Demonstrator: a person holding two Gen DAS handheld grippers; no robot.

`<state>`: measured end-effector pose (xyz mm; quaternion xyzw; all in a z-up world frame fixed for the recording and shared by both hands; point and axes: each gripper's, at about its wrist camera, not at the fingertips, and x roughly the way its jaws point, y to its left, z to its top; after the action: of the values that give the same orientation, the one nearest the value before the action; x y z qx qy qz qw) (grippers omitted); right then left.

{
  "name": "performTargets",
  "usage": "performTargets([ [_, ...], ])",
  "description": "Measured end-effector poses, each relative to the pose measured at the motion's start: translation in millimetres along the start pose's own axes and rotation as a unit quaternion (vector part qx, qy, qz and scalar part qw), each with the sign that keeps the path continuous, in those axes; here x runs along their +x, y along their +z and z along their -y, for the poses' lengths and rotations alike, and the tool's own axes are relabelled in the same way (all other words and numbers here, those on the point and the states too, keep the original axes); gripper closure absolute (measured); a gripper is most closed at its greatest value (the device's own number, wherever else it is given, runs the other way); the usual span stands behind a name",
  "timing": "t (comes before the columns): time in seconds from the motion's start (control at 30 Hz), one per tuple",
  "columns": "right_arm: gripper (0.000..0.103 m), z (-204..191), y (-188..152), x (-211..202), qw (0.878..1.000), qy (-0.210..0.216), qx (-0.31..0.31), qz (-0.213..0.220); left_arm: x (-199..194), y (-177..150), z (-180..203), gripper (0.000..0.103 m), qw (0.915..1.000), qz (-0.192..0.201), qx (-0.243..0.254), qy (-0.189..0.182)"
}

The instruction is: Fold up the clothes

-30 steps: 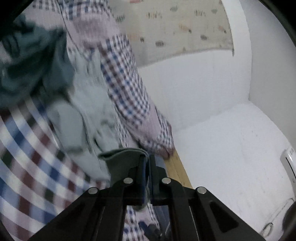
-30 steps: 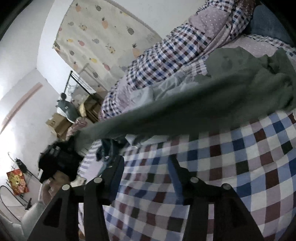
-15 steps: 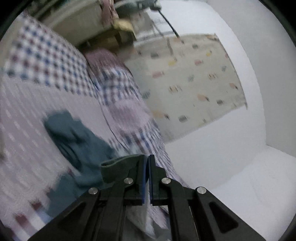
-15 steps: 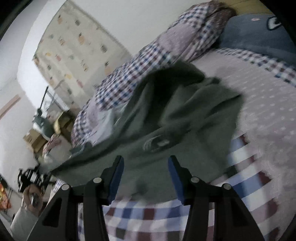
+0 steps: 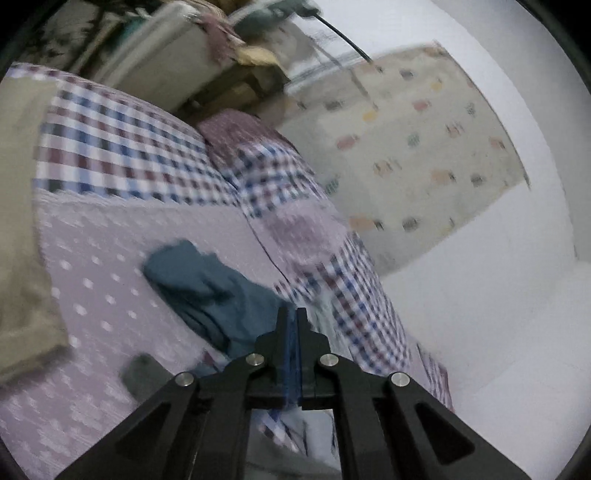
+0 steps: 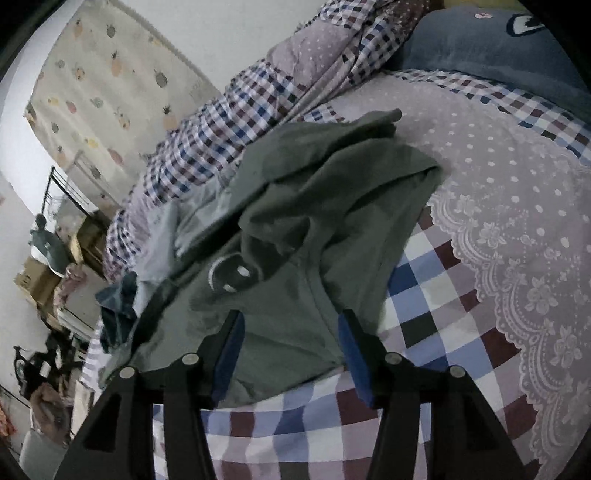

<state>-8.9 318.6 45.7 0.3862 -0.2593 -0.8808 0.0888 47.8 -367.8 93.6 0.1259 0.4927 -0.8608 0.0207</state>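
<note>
Green shirt (image 6: 303, 236) lies rumpled on my bed (image 6: 498, 206). Right gripper (image 6: 291, 354) hangs spread over its near edge; left gripper (image 5: 291, 332) pressed together, empty (apparently). Soft, limp cloth: pinch hem corners.

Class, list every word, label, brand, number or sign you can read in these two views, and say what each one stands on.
There is no readable text in either view.
Green shirt: a round white smiley-like print, a picture, no letters.
Blue pillow: a dark and white mark cut off at the edge, unreadable.
Wall hanging: fruit pictures only.
Blue garment: blurred, nothing legible.
</note>
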Motion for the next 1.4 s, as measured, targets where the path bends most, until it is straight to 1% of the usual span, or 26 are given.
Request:
performTargets([
  [0.03, 0.046, 1, -1, 3, 1.0, -0.006, -0.002, -0.003, 5, -6, 7, 0.09, 0.9998, -0.014, 0.008, -0.006],
  [0.07, 0.046, 3, -2, 5, 1.0, -0.013, 0.0, -0.006, 9, -14, 14, 0.072, 0.9994, -0.028, 0.015, -0.016],
  [0.1, 0.046, 5, -2, 7, 1.0, -0.019, 0.002, -0.008, 13, -23, 21, 0.061, 0.9986, -0.041, 0.019, -0.028],
  [0.13, 0.046, 8, -3, 9, 1.0, -0.025, 0.006, -0.01, 17, -34, 29, 0.043, 0.9973, -0.057, 0.023, -0.041],
  [0.17, 0.046, 11, -3, 11, 0.999, -0.031, 0.011, -0.011, 23, -49, 38, 0.032, 0.9948, -0.08, 0.025, -0.058],
  [0.23, 0.046, 16, -3, 11, 0.999, -0.033, 0.021, -0.008, 34, -81, 58, 0.027, 0.9874, -0.127, 0.029, -0.09],
  [0.3, 0.046, 20, -2, 12, 0.999, -0.034, 0.032, -0.004, 43, -117, 81, 0.026, 0.9755, -0.184, 0.046, -0.112],
  [0.37, 0.046, 22, -1, 13, 0.999, -0.032, 0.043, 0.0, 51, -155, 105, 0.023, 0.9596, -0.24, 0.064, -0.132],
  [0.43, 0.046, 23, 0, 14, 0.998, -0.025, 0.052, 0.003, 58, -197, 125, 0.021, 0.9404, -0.297, 0.08, -0.145],
  [0.5, 0.046, 22, 1, 15, 0.998, -0.018, 0.058, 0.005, 64, -242, 139, 0.021, 0.9202, -0.352, 0.087, -0.147],
  [0.53, 0.046, 22, 1, 15, 0.998, -0.015, 0.06, 0.005, 67, -268, 144, 0.021, 0.9087, -0.383, 0.086, -0.142],
  [0.57, 0.046, 22, 2, 16, 0.998, -0.011, 0.062, 0.006, 72, -294, 146, 0.021, 0.8946, -0.418, 0.085, -0.133],
  [0.6, 0.046, 21, 2, 16, 0.998, -0.008, 0.065, 0.006, 75, -314, 147, 0.021, 0.8835, -0.444, 0.082, -0.124],
  [0.67, 0.046, 21, 3, 16, 0.998, -0.001, 0.069, 0.007, 80, -345, 147, 0.021, 0.8673, -0.479, 0.087, -0.102],
  [0.7, 0.046, 20, 3, 16, 0.997, 0.003, 0.072, 0.007, 83, -358, 146, 0.021, 0.8612, -0.492, 0.091, -0.088],
  [0.73, 0.046, 20, 3, 16, 0.997, 0.006, 0.074, 0.008, 85, -365, 145, 0.021, 0.8615, -0.493, 0.093, -0.077],
  [0.77, 0.046, 21, 3, 15, 0.997, 0.008, 0.075, 0.009, 88, -369, 144, 0.021, 0.8649, -0.489, 0.093, -0.064],
  [0.9, 0.046, 23, 4, 11, 0.997, 0.015, 0.08, 0.013, 100, -371, 146, 0.02, 0.8716, -0.481, 0.087, -0.036],
  [0.97, 0.046, 25, 4, 9, 0.996, 0.018, 0.083, 0.016, 104, -375, 148, 0.018, 0.8736, -0.476, 0.097, -0.029],
  [1.23, 0.046, 34, 5, -2, 0.994, 0.027, 0.1, 0.027, 121, -392, 156, 0.017, 0.8801, -0.454, 0.139, 0.002],
  [1.3, 0.046, 36, 6, -4, 0.994, 0.029, 0.101, 0.03, 122, -394, 157, 0.018, 0.8818, -0.447, 0.15, 0.003],
  [1.33, 0.046, 36, 7, -6, 0.994, 0.03, 0.1, 0.031, 122, -394, 157, 0.031, 0.8826, -0.444, 0.156, 0.006],
  [1.37, 0.046, 36, 7, -7, 0.994, 0.031, 0.098, 0.031, 123, -394, 156, 0.07, 0.8817, -0.442, 0.163, 0.015],
  [1.4, 0.046, 36, 8, -8, 0.994, 0.032, 0.097, 0.032, 126, -393, 152, 0.091, 0.8781, -0.447, 0.169, 0.033],
])
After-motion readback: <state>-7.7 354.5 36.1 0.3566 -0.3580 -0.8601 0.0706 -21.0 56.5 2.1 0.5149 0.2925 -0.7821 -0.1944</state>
